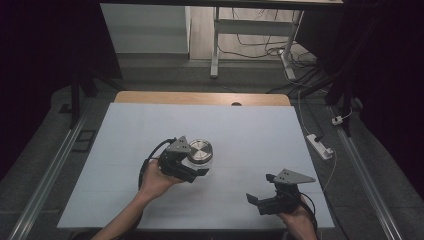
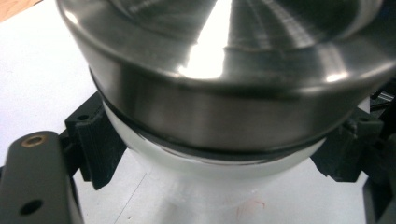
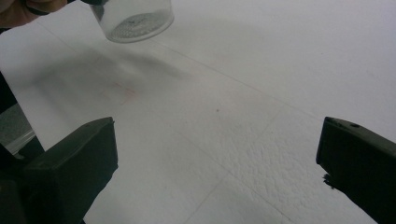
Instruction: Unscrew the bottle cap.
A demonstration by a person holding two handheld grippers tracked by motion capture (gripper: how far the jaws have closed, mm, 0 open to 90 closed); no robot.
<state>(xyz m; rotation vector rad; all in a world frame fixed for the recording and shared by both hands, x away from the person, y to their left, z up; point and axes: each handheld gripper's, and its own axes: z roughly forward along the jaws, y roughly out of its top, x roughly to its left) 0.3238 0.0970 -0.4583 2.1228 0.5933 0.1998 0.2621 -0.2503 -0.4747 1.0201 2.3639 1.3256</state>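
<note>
A clear glass jar point(image 1: 200, 151) with a brushed steel lid point(image 2: 224, 70) stands out a little left of the middle of the white table sheet point(image 1: 250, 130). My left gripper point(image 1: 197, 160) is shut on the jar's glass body point(image 2: 210, 163) just below the lid, one black jaw on each side. In the right gripper view the jar's base point(image 3: 133, 18) sits at the top left, tilted, with a shadow under it. My right gripper point(image 1: 262, 189) hovers near the table's front right, jaws wide open point(image 3: 217, 158) with nothing between them.
A wooden table edge point(image 1: 200, 97) shows beyond the white sheet. On the floor to the right lie a white power strip point(image 1: 320, 146) and cables. Desk legs point(image 1: 216, 45) stand behind the table, and metal rails point(image 1: 45, 185) run along both sides.
</note>
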